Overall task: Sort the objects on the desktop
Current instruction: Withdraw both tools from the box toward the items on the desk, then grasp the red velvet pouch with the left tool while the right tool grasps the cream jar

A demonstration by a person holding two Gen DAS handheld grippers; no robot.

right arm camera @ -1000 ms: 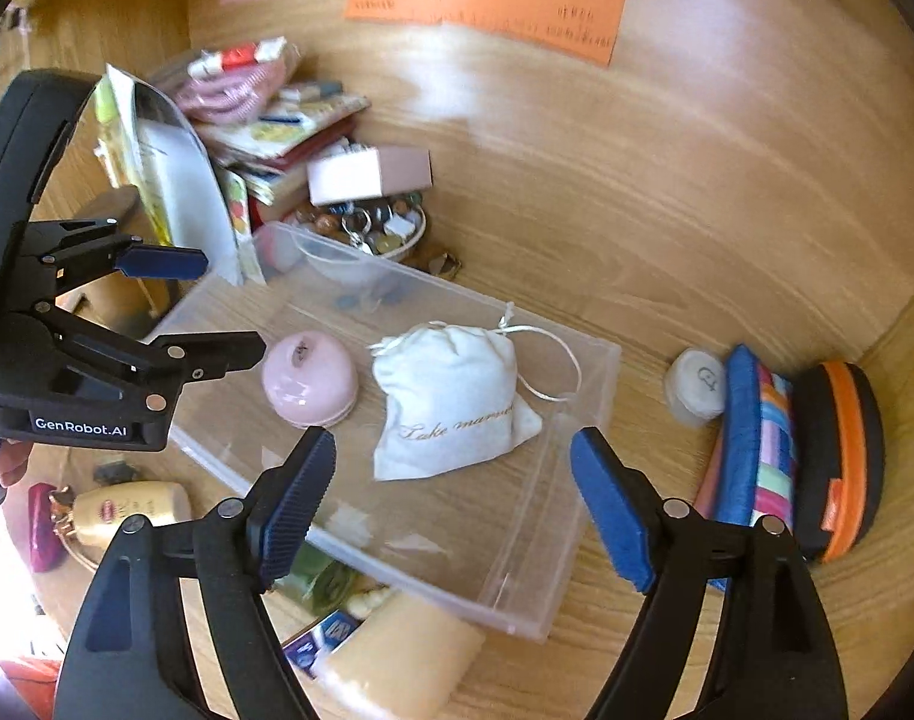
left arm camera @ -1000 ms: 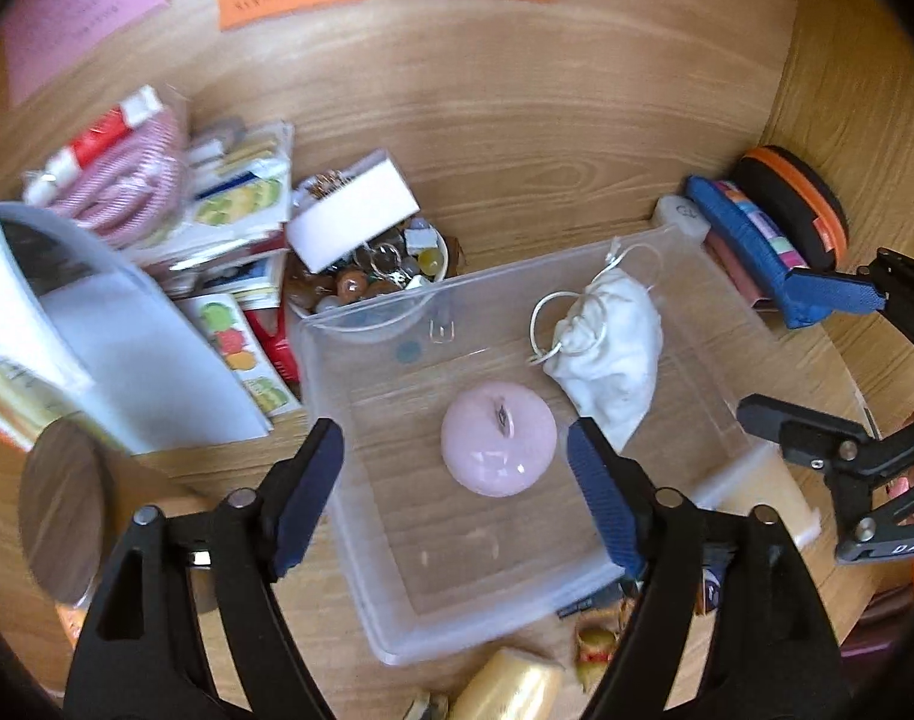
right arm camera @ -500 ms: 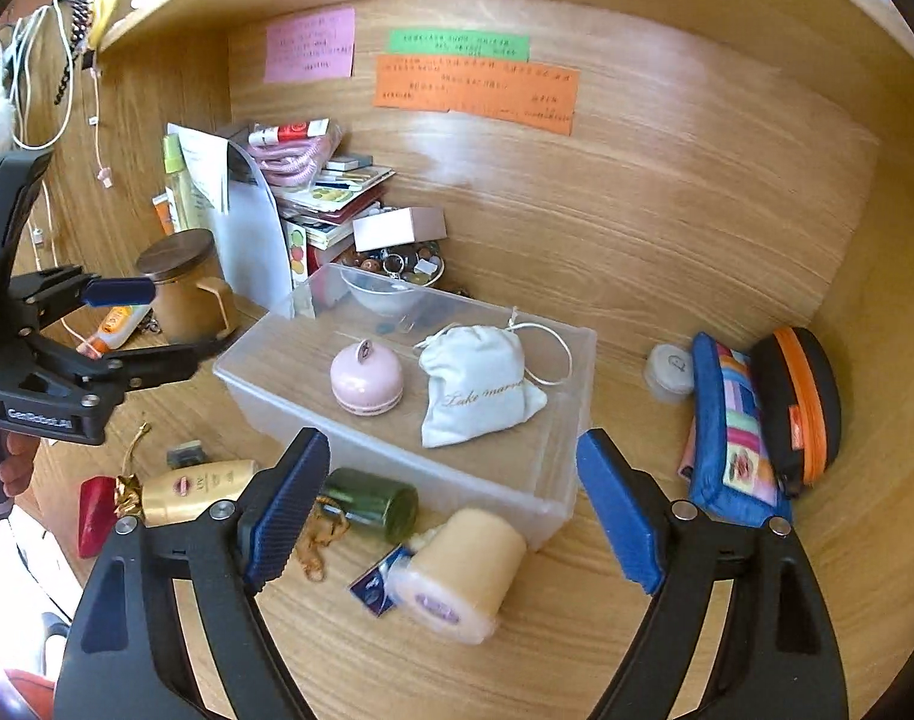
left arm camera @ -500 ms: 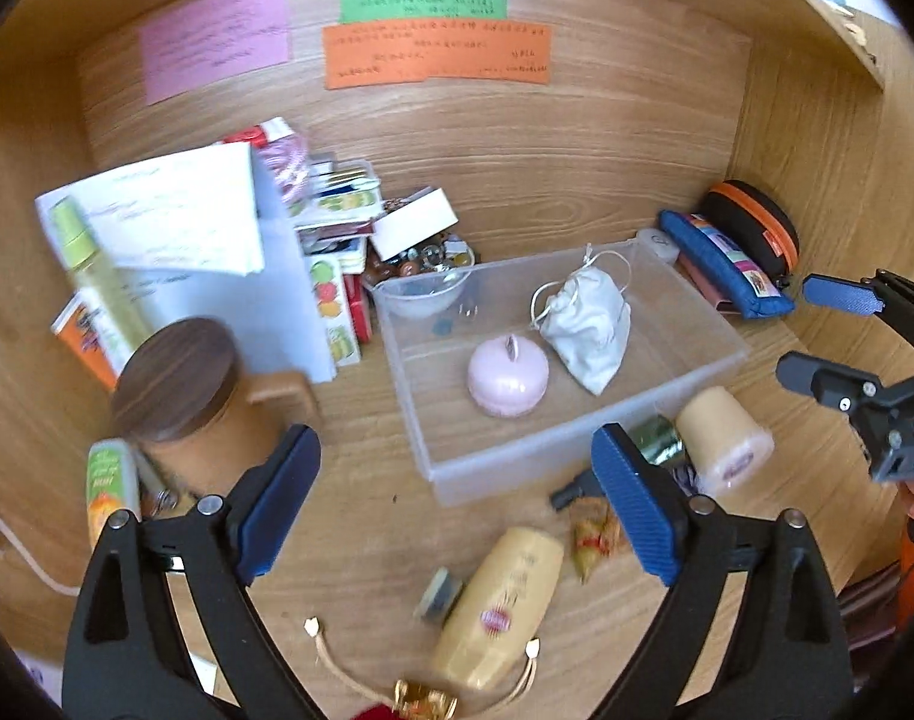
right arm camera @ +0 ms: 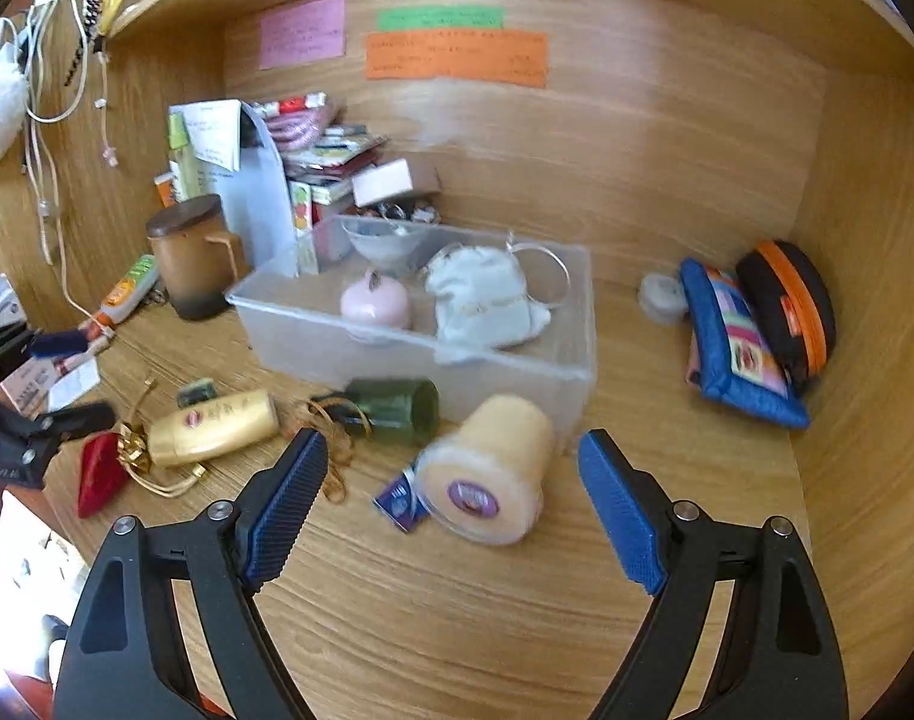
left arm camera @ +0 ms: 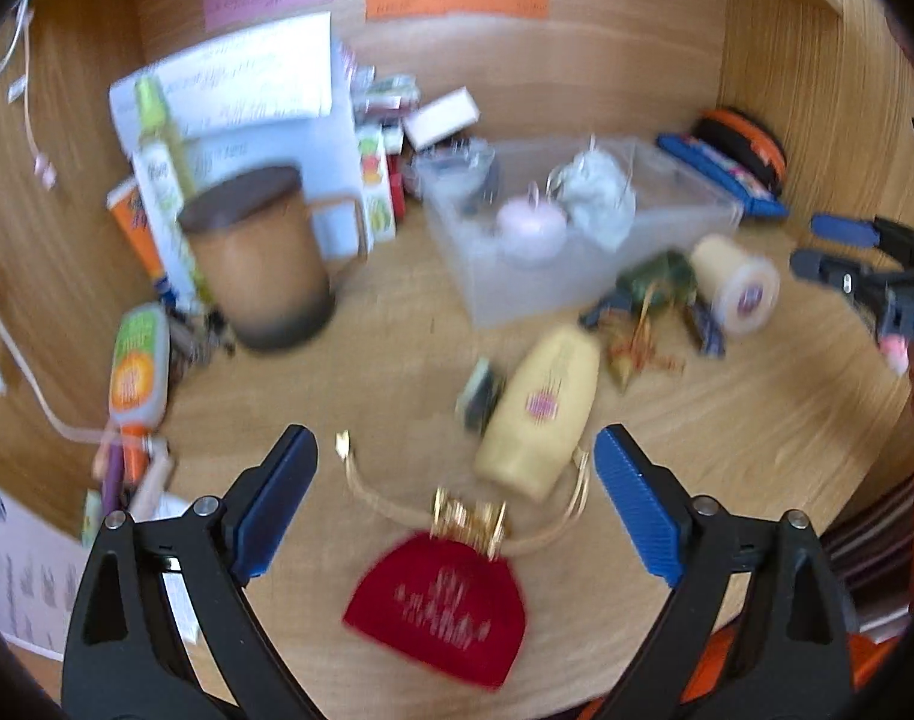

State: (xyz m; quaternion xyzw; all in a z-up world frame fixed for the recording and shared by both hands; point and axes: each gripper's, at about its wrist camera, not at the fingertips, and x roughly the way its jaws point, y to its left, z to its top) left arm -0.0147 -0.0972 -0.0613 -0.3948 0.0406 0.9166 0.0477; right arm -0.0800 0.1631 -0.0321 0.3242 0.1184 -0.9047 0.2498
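Observation:
A clear plastic bin [right arm camera: 505, 369] [left arm camera: 517, 294] stands on the wooden desk and holds a pink round case [right arm camera: 375, 303] and a white drawstring pouch [right arm camera: 484, 294]. In front of it lie a cream jar [right arm camera: 487, 477], a green jar [right arm camera: 396, 411], a gold bottle [right arm camera: 213, 429] [left arm camera: 541, 414] and a red pouch [left arm camera: 438, 606] [right arm camera: 99, 471] with gold cord. My left gripper [left arm camera: 457, 498] is open and empty above the red pouch. My right gripper [right arm camera: 450, 498] is open and empty, just short of the cream jar.
A brown lidded mug [left arm camera: 258, 258], papers, books and tubes crowd the back left. A blue pencil case [right arm camera: 739, 348] and a black-orange case [right arm camera: 787, 306] lean in the right corner beside a small white round tin [right arm camera: 661, 294]. Wooden walls enclose the desk.
Both grippers have pulled back and away from the bin, so the loose items in front of it have come into view. The left view is now motion-blurred. Both stay open.

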